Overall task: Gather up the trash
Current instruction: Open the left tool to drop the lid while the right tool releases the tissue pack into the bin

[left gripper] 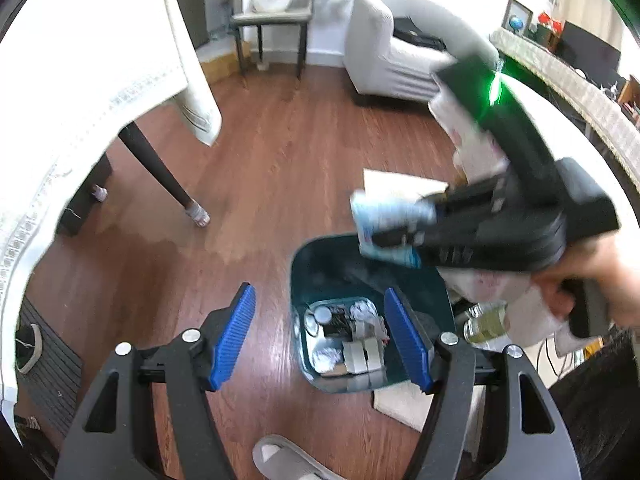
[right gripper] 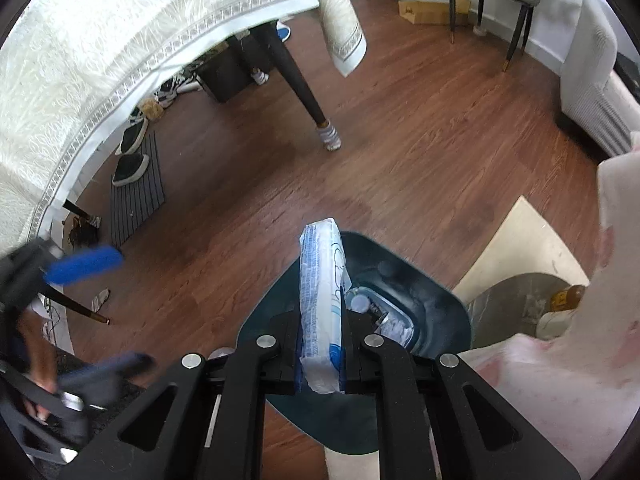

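Note:
A dark teal trash bin point(left gripper: 316, 256) stands on the wood floor with several pieces of trash inside; it also shows in the right wrist view point(right gripper: 432, 280). My right gripper point(right gripper: 320, 364) is shut on a white and blue plastic wrapper point(right gripper: 322, 292) and holds it above the bin's rim. In the left wrist view that gripper point(left gripper: 384, 236) and wrapper point(left gripper: 380, 212) hang over the bin's far right edge. My left gripper point(left gripper: 320, 336) is open and empty above the bin's near side, blue pads point(left gripper: 234, 336) apart.
A table with a white cloth point(right gripper: 80, 60) and dark legs point(right gripper: 296, 76) stands to the left. A white sofa point(left gripper: 396, 52) and a side table point(left gripper: 272, 24) are at the back. A low marble table point(right gripper: 520, 248) with a bottle point(left gripper: 486, 320) sits right of the bin. A slipper point(left gripper: 280, 460) lies near.

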A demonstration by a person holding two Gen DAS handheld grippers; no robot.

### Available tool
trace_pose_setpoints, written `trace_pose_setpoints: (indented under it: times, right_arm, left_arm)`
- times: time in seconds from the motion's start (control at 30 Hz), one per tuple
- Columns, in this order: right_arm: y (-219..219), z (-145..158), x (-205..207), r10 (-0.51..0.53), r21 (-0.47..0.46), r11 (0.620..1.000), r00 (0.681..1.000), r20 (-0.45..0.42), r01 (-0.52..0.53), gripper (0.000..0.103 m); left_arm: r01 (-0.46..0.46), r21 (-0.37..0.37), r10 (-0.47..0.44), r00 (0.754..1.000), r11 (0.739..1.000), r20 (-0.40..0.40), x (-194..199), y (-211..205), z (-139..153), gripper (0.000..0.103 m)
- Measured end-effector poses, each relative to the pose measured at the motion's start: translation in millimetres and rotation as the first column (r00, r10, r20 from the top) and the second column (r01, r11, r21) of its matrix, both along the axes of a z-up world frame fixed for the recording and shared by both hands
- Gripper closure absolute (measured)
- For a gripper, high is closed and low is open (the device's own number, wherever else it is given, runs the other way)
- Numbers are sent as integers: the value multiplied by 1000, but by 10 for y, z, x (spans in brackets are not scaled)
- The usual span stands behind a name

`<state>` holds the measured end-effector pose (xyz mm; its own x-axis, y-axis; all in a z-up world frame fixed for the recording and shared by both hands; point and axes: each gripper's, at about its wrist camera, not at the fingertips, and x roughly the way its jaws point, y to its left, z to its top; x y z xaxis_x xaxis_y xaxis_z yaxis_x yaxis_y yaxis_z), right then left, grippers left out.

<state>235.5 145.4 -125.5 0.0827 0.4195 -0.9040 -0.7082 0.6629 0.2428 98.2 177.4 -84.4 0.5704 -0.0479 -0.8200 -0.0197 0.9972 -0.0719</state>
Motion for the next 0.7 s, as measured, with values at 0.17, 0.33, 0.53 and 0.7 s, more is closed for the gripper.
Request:
trace_pose_setpoints:
  times: [0.17, 0.33, 0.53, 0.7]
  right_arm:
    - [12, -181, -4, -1, -24, 1000, 999, -34, 0, 91]
    - [-6, -283, -70, 9, -57, 998, 999, -36, -11, 91]
    - [-50, -451, -163, 29, -111, 993, 999, -46, -34, 91]
    - [-92, -584, -232, 49, -151, 987, 998, -45, -55, 90]
  left_arm:
    - [-14, -22, 15, 999, 1000, 45, 4, 19, 152, 34]
    - [-2, -13, 3, 997, 1000, 80, -19, -46, 283, 39]
    - [-6, -4, 7, 992, 1000, 123, -25, -61, 430, 46]
    - [-23, -19, 26, 984, 1000, 177, -56, -50, 593, 56]
